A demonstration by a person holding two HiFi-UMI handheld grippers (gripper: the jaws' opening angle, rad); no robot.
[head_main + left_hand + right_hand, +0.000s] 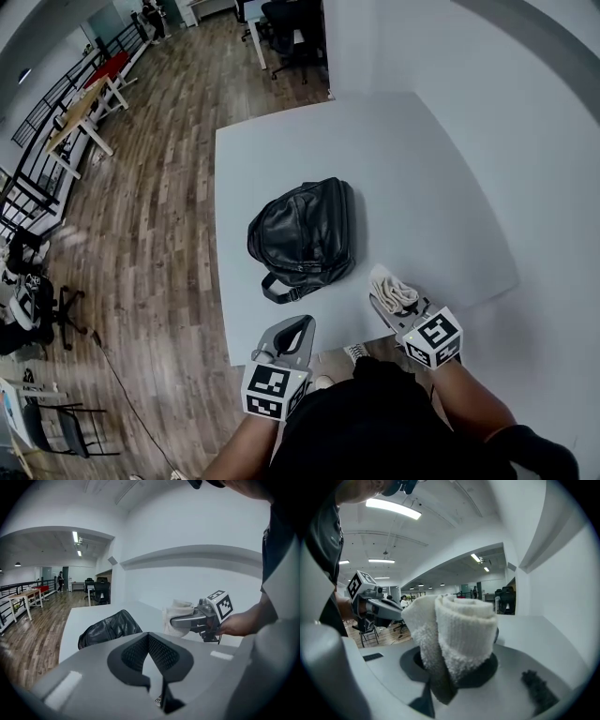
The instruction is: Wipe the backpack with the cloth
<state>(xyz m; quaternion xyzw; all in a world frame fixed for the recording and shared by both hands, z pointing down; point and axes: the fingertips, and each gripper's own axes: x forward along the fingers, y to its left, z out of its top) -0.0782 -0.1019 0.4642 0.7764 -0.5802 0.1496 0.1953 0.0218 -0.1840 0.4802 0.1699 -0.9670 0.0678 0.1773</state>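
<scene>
1. Nearby, the grey left gripper [303, 323] is hovering at the near edge of the white rectangular table [403, 169], its jaws pressed together and empty.
2. Alongside, the grey right gripper [386, 305] is clenching a rolled cream terry cloth [394, 290], which is sticking out past its fingertips.
3. Farther on, the black leather backpack [302, 232] is lying on the table, apart from both grippers, only bare tabletop between.
4. Beyond, black office chairs [291, 33] are standing on brown wooden flooring [159, 187].
</scene>
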